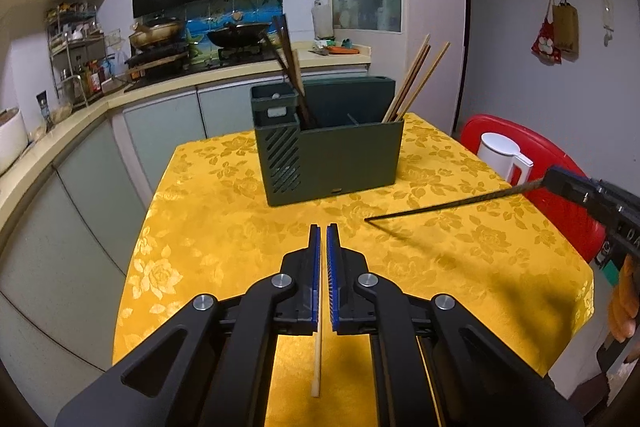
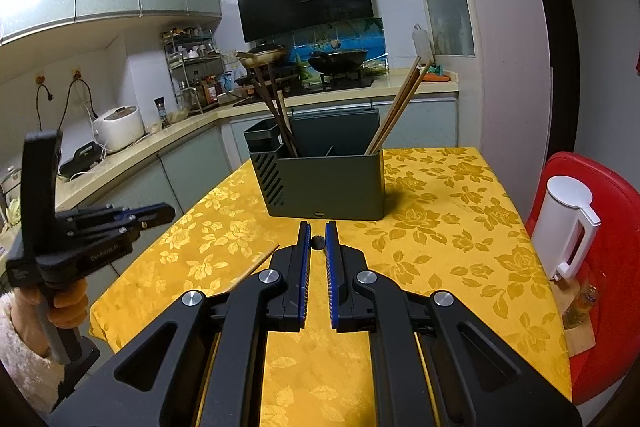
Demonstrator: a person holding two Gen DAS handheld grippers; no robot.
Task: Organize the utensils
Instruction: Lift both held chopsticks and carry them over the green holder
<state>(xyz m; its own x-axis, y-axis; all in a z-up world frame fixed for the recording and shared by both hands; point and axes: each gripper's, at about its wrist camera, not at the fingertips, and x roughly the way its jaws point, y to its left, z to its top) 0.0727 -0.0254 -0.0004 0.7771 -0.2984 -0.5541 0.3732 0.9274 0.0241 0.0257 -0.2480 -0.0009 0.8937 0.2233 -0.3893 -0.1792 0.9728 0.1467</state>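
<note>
A dark green utensil holder [image 1: 332,155] stands on the yellow tablecloth [image 1: 224,219], with dark chopsticks [image 1: 288,67] in its left part and light wooden chopsticks [image 1: 416,75] at its right. My left gripper [image 1: 324,227] is nearly shut; a light chopstick [image 1: 317,359] lies on the cloth beneath it. My right gripper [image 2: 317,225] is shut on a dark chopstick [image 1: 452,205], seen end-on [image 2: 318,242] between its pads. In the left wrist view the right gripper [image 1: 552,181] is at the right, the chopstick's tip low over the cloth. The holder [image 2: 324,179] is ahead in the right wrist view.
A white kettle [image 2: 568,227] sits on a red stool [image 2: 600,307] right of the table. The kitchen counter [image 1: 60,131] with stove, pans and rice cooker [image 2: 118,127] runs along the left and back. The left gripper [image 2: 160,215] and hand show at the left.
</note>
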